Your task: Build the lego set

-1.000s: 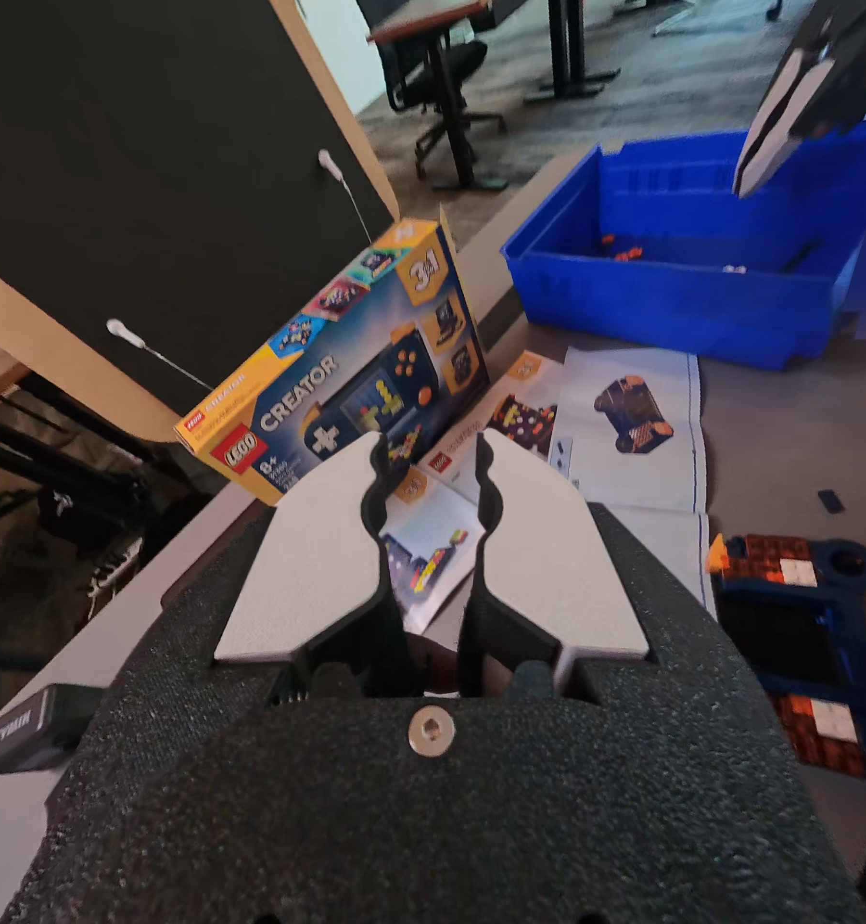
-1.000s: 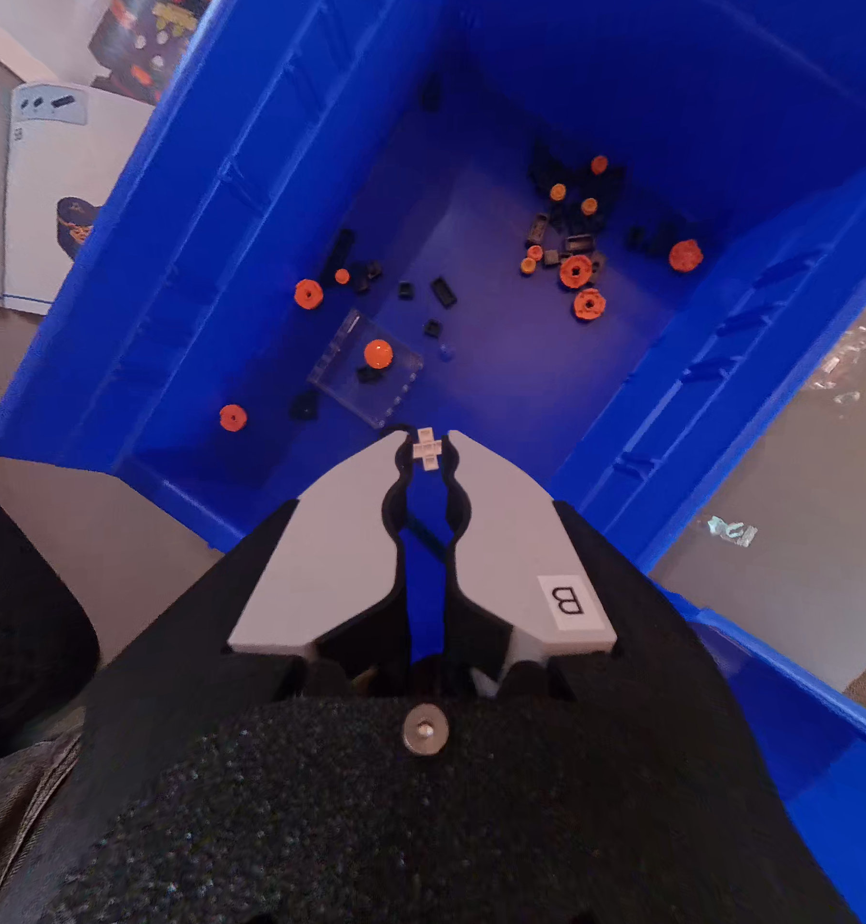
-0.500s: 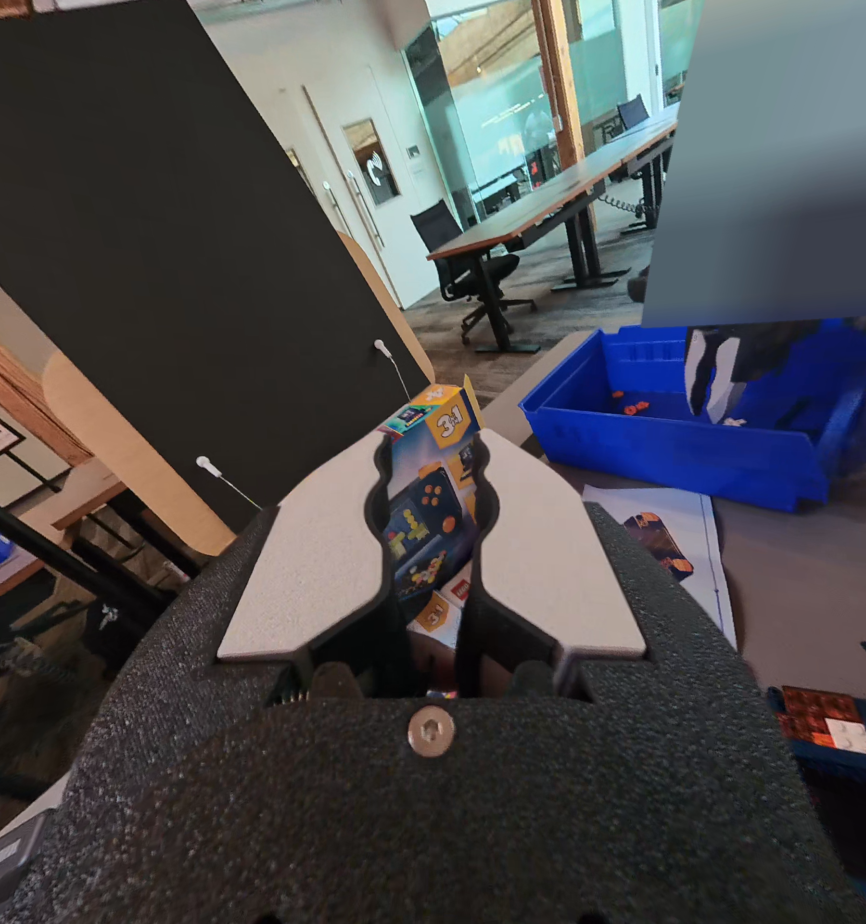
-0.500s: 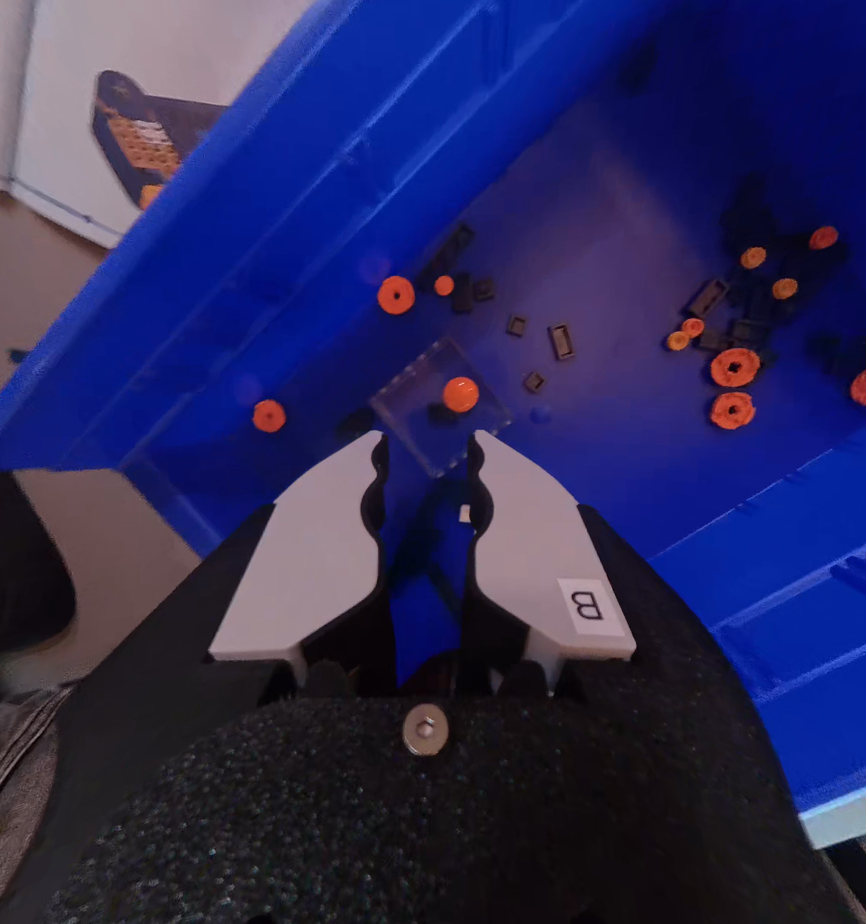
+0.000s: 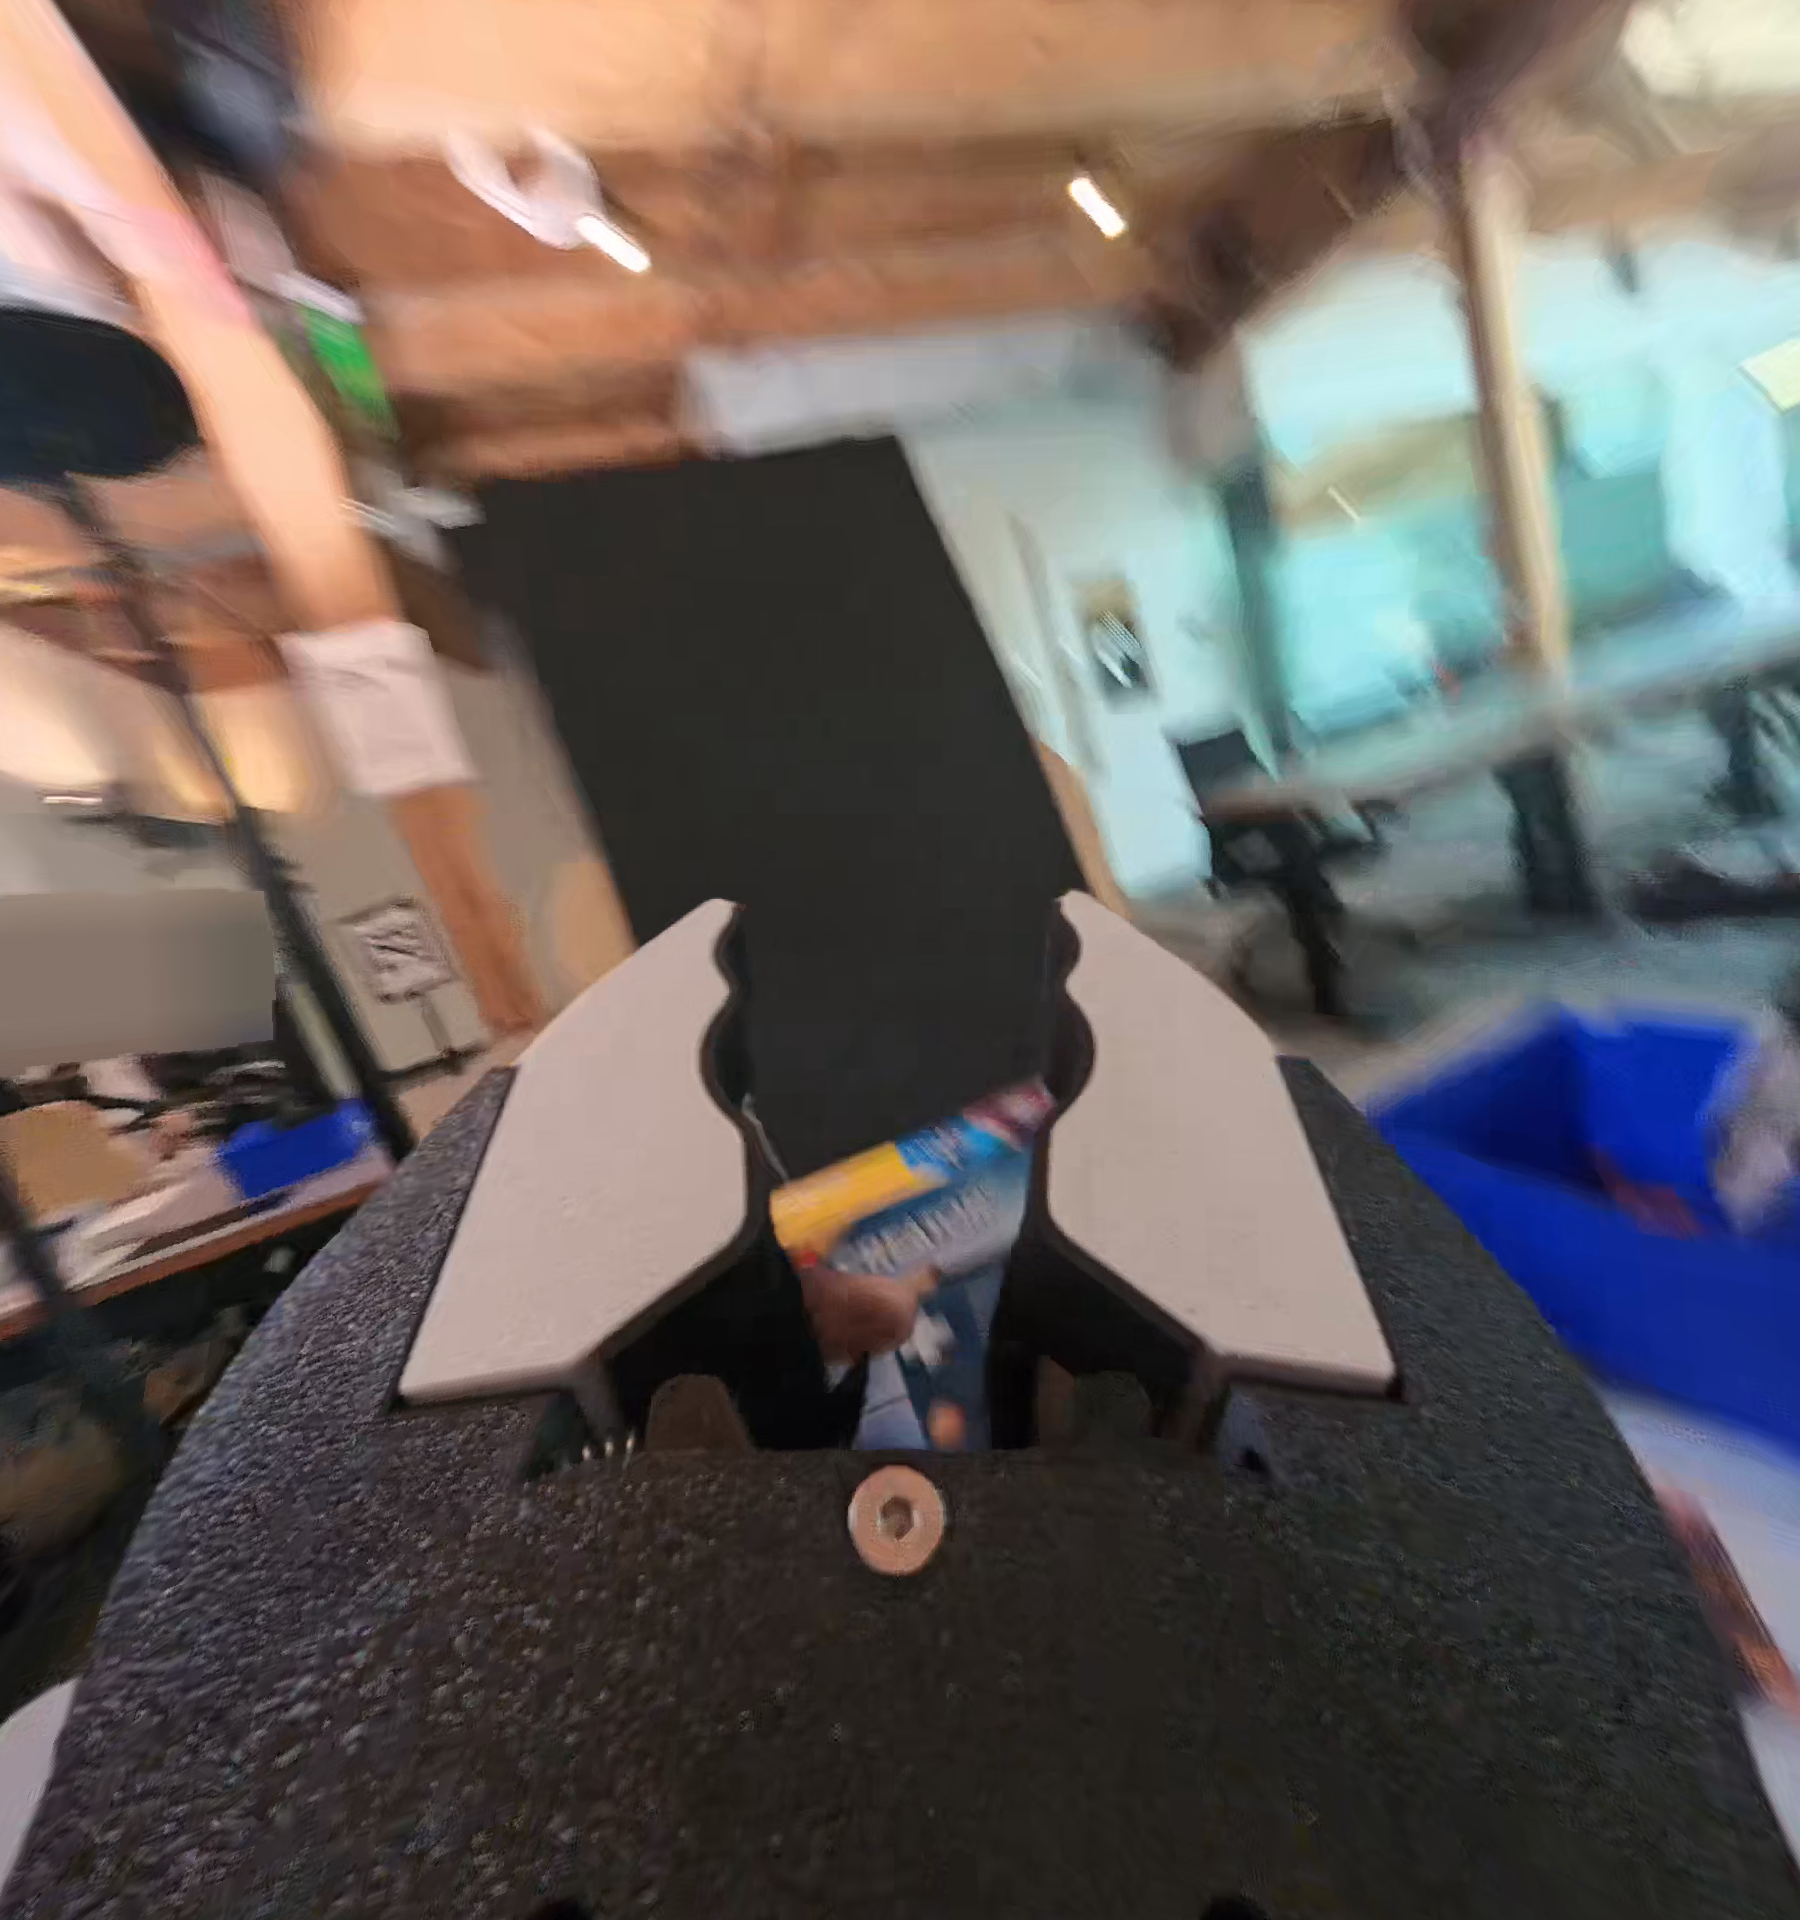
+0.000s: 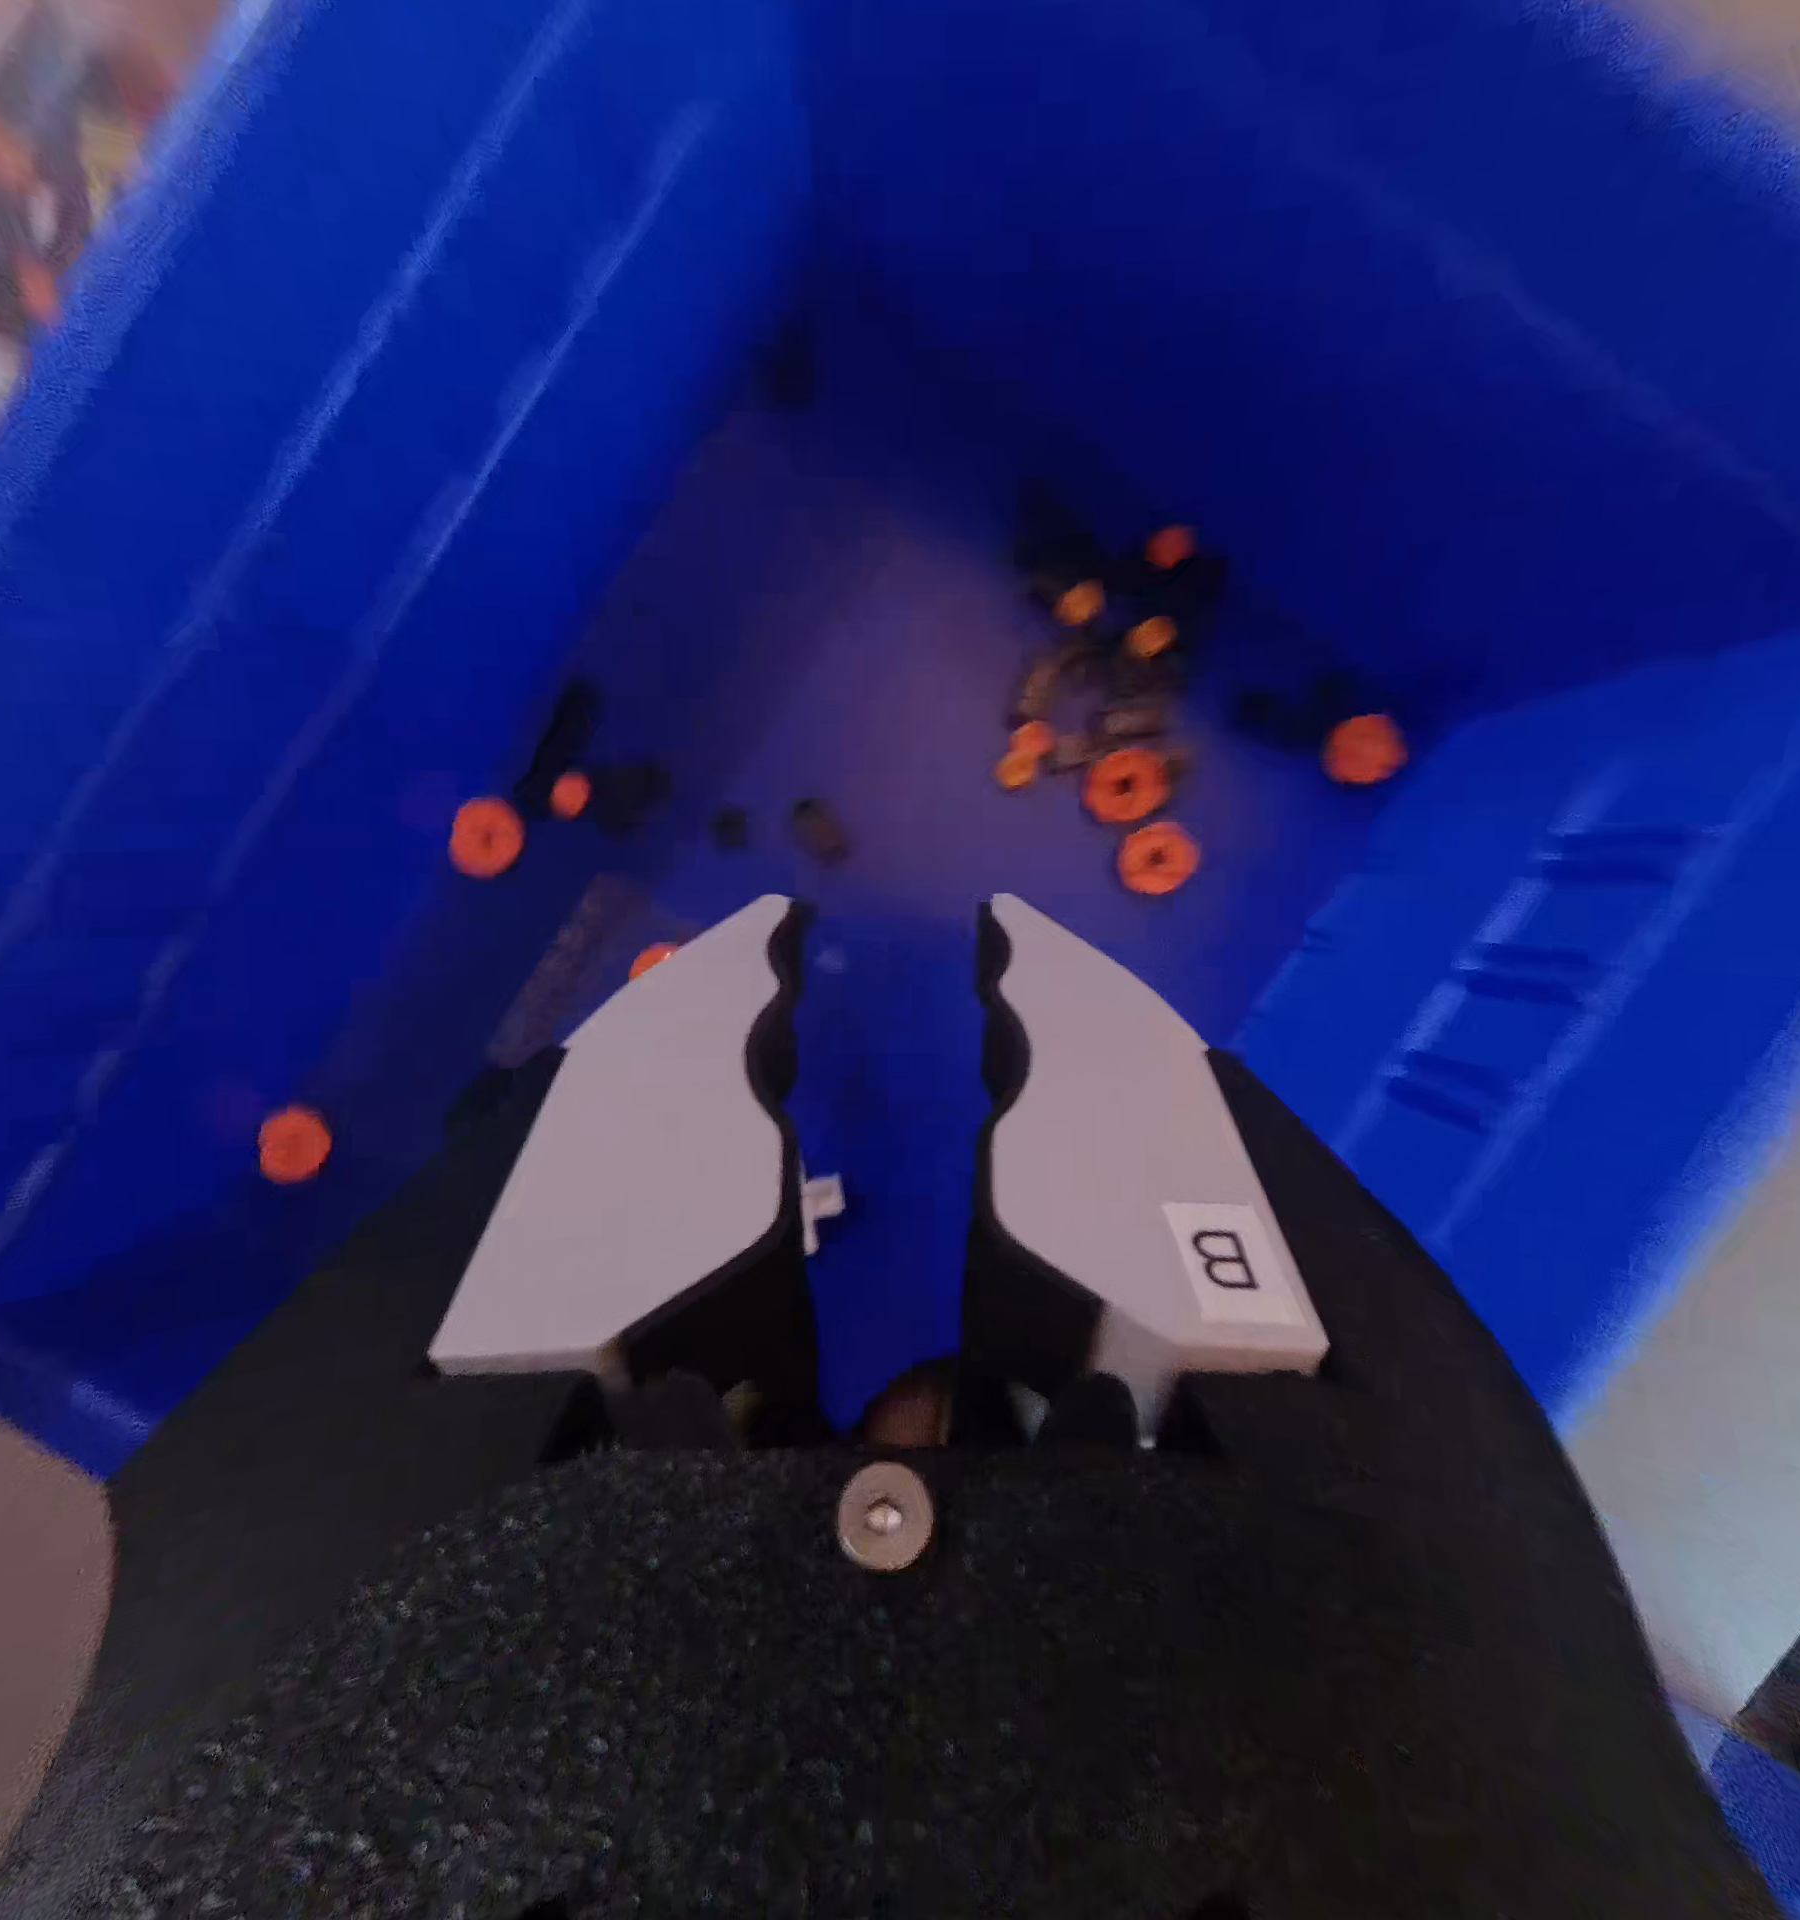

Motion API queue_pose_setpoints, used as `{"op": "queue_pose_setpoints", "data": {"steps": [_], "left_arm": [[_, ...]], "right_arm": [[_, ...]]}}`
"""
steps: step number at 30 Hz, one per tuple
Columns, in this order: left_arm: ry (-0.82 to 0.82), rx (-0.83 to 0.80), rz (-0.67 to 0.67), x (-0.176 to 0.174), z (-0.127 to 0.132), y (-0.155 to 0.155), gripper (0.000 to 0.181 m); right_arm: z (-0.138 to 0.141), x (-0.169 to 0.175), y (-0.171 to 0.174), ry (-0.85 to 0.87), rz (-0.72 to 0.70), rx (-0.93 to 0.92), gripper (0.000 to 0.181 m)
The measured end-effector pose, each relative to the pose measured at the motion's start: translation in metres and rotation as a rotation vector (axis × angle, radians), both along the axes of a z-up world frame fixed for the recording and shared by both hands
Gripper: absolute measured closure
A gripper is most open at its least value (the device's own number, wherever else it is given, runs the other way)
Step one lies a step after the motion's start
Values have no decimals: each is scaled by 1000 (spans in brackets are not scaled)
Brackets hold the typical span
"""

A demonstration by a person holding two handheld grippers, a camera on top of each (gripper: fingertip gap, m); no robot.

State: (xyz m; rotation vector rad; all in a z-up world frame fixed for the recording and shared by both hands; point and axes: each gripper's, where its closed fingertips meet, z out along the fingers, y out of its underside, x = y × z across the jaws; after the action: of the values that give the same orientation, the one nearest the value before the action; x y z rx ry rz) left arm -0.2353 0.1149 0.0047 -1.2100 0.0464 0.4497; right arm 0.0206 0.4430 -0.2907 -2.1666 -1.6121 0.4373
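My right gripper [image 6: 888,909] is open and empty, hanging inside the blue bin [image 6: 356,436]. Small orange round pieces [image 6: 1154,858] and dark pieces [image 6: 818,826] lie scattered on the bin floor ahead of the fingertips. A small white piece [image 6: 821,1205] lies on the bin floor under my left finger. A clear plate [image 6: 584,961] lies by that finger, partly hidden. My left gripper [image 5: 896,914] is open and empty, tilted up toward the room. The set's box [image 5: 906,1195] shows blurred between its fingers. The blue bin [image 5: 1623,1226] is at its right.
The left wrist view is blurred by motion. A black panel [image 5: 771,727] stands behind the box. Desks and chairs [image 5: 1280,852] fill the room beyond. The bin walls [image 6: 1498,987] close in on my right gripper on both sides. One gripper's finger ends stand about 50 cm off the other's. The clear plate [image 6: 584,961] sits 7 cm or so from the ends of my right fingers. The small white piece [image 6: 821,1205] lies around 8 cm away from my right fingertips.
My right gripper opened and let go of the small white piece, which now lies in the bin. My left gripper opened wider and tilted upward, away from the table.
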Motion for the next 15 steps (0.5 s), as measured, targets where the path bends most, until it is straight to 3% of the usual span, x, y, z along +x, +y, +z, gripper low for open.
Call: {"op": "queue_pose_setpoints", "data": {"steps": [2,3,4,6,10,13,15], "left_arm": [[-125,334,121,-27,29,-45,116],[-190,490,147,-38,36,-71,117],[-242,599,150,-46,40,-92,118],[-284,658,140,-53,44,-109,115],[-238,640,154,-48,47,-110,118],[-214,599,140,-41,48,-100,121],[-192,586,134,-37,50,-99,122]], "right_arm": [[33,-12,22,204,-126,84,131],[56,-18,28,352,-180,93,132],[77,-23,29,499,-211,63,135],[102,-23,27,664,-246,-4,133],[97,7,51,523,-367,154,125],[84,46,72,276,-472,335,133],[61,65,73,87,-480,307,134]]}}
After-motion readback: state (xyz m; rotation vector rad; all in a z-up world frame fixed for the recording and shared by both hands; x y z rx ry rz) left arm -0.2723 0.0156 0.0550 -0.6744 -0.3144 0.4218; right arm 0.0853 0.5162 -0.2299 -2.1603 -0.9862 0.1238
